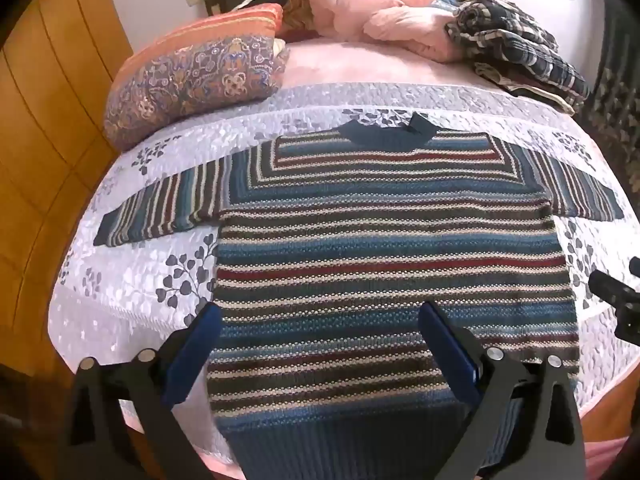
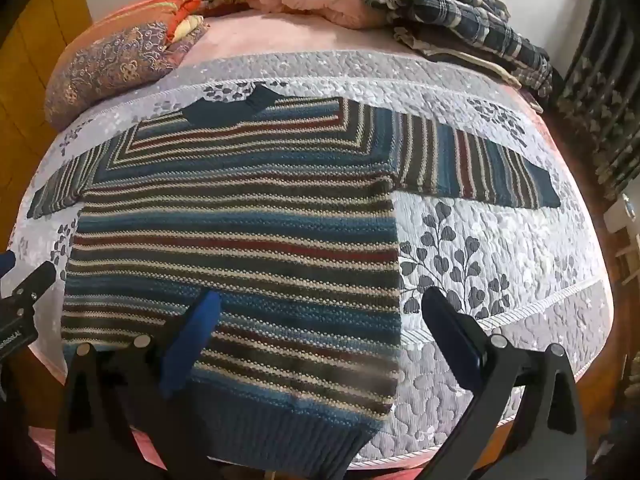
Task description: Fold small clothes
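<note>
Both wrist cams above bed foot, facing headboard; share sweater.

Your right gripper hangs with its jaws spread wide above the sweater's lower right corner, gripping nothing. The sweater lies flat on the quilt, sleeves out. Your left gripper shows at the left edge.

Blue-red-cream striped sweater on grey leaf-printed quilt.
</note>
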`<move>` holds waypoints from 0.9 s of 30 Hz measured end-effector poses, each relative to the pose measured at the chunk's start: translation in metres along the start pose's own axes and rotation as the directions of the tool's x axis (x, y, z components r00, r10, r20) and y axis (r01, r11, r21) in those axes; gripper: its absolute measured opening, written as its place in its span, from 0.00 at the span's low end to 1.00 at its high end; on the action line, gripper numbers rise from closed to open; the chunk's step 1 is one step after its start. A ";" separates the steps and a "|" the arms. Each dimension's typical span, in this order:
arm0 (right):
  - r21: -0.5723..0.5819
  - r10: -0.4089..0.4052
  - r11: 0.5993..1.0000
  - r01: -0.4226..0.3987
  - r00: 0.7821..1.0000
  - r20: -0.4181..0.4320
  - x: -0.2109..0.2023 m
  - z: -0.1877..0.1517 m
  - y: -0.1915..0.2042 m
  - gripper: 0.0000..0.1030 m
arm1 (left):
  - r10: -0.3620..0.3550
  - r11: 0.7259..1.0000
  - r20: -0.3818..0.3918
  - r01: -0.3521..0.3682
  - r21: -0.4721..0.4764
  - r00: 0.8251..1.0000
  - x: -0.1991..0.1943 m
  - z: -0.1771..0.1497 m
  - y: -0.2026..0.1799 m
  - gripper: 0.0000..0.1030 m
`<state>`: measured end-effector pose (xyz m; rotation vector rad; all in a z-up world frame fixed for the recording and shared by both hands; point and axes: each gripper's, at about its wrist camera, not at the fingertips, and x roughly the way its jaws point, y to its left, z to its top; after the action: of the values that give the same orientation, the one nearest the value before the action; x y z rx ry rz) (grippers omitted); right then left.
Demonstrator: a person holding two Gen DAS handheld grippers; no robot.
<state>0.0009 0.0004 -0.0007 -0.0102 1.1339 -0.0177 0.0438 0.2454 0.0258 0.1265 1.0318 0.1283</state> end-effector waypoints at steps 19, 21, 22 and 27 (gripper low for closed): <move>0.009 0.009 1.000 -0.009 0.999 0.041 -0.006 0.001 0.000 0.97 | -0.010 1.000 0.030 0.010 -0.007 1.000 -0.003 0.000 0.002 0.96; 0.011 0.009 1.000 -0.009 0.999 0.045 -0.007 0.001 -0.001 0.97 | -0.008 1.000 0.030 0.008 -0.007 1.000 -0.003 0.000 0.001 0.96; 0.011 0.008 1.000 -0.009 0.999 0.046 -0.007 0.001 -0.001 0.97 | -0.009 1.000 0.030 0.009 -0.007 1.000 -0.003 0.000 0.002 0.96; 0.009 0.007 1.000 -0.007 0.999 0.047 -0.007 0.000 0.000 0.97 | -0.009 1.000 0.030 0.009 -0.008 0.999 -0.003 0.000 0.003 0.96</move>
<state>-0.0018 0.0008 0.0062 0.0016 1.0873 -0.0165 0.0420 0.2476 0.0291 0.1159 1.0013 0.1222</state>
